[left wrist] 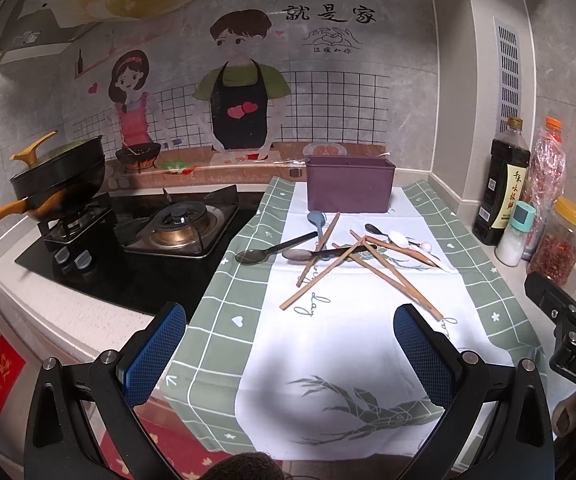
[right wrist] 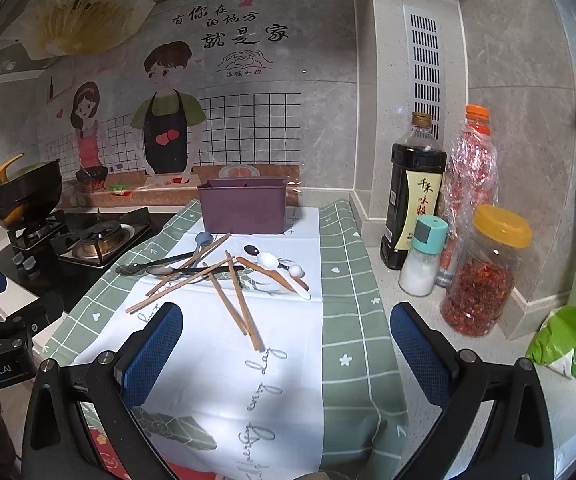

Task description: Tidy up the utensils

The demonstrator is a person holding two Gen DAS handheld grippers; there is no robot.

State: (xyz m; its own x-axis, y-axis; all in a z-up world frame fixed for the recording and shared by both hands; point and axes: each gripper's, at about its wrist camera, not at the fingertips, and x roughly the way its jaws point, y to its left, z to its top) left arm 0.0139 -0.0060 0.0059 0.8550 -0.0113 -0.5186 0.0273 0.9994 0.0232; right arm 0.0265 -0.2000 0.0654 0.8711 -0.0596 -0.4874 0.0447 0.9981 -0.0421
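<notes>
A pile of utensils lies on a green-and-white cloth (left wrist: 367, 340): several wooden chopsticks (left wrist: 327, 276), dark spoons (left wrist: 254, 256), a blue spoon (left wrist: 315, 218) and white spoons (left wrist: 399, 238). A purple holder box (left wrist: 349, 184) stands behind the pile. My left gripper (left wrist: 289, 354) is open and empty, well short of the pile. My right gripper (right wrist: 286, 354) is open and empty, just short of the nearest chopsticks (right wrist: 240, 304). The purple box (right wrist: 244, 206), the spoons (right wrist: 270, 260) and the cloth (right wrist: 343, 320) also show in the right wrist view.
A gas stove (left wrist: 176, 224) with a black wok (left wrist: 60, 176) is at the left. At the right stand a soy sauce bottle (right wrist: 415, 192), a salt shaker (right wrist: 423, 256), a chili jar (right wrist: 483, 272) and a green bag (right wrist: 575, 332).
</notes>
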